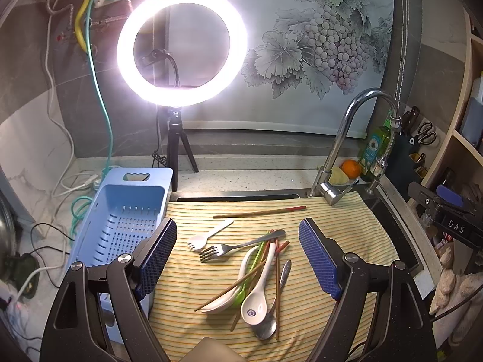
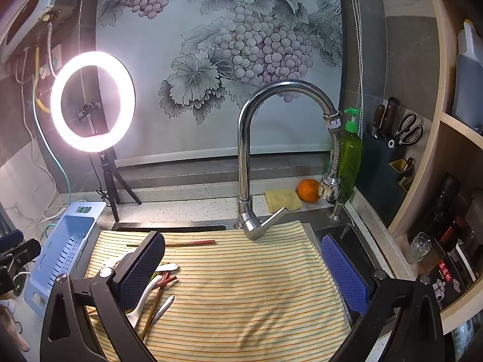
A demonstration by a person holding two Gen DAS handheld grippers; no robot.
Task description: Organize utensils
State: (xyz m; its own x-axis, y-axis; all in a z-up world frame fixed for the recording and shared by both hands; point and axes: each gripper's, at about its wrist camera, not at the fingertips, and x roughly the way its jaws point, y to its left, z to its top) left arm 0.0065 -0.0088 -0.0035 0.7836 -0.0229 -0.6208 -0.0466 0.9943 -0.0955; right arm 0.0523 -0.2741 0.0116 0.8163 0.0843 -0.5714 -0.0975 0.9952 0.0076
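A heap of utensils lies on a yellow striped cloth [image 1: 347,226]: a metal fork [image 1: 223,250], a white plastic spork [image 1: 208,236], two white ceramic spoons [image 1: 256,292], a metal spoon [image 1: 268,325], a green utensil and several brown chopsticks [image 1: 276,289]. One chopstick [image 1: 259,212] lies apart at the back. My left gripper [image 1: 238,256] is open and empty, above the heap. My right gripper [image 2: 241,274] is open and empty over the bare cloth [image 2: 241,271], right of the heap; its left finger [image 2: 139,268] hides part of the utensils. A blue slotted basket [image 1: 120,226] stands left of the cloth.
A chrome faucet [image 2: 244,166] rises behind the cloth. A ring light on a tripod [image 1: 181,48] stands at the back left, with cables on the counter. An orange [image 2: 308,190], a sponge [image 2: 282,200], a green soap bottle [image 2: 350,157] and a knife block [image 2: 386,138] are at the back right.
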